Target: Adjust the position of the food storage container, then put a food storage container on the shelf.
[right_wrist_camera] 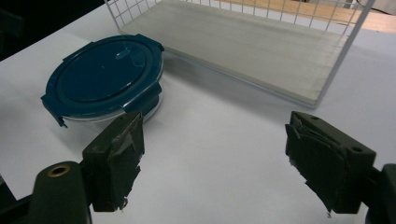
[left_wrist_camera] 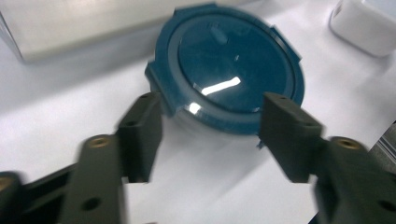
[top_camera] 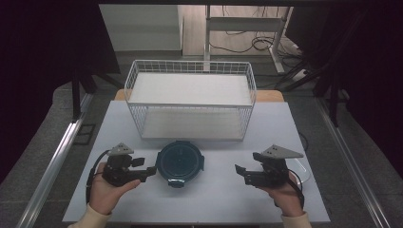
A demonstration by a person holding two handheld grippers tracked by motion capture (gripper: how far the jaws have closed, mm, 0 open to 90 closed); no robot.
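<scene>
Since glass seems to lie under its snap-on blue lid, the round container [top_camera: 179,163] is judged heavy, stiff and breakable. It is best gripped across a lid tab [left_wrist_camera: 159,88]. Both the left gripper [top_camera: 151,170] and right gripper [top_camera: 240,173] are held apart, empty.

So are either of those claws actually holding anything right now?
No. The left gripper is open just short of the blue lidded container, and the right gripper is open over bare table.

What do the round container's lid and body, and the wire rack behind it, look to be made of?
Lid: dark teal plastic, glossy, with sharp highlights and moulded clip tabs. Body: clear, glass or hard plastic; it can't be told which. Rack: thin white-coated metal wire, with pale shelves that look like matte board.
</scene>
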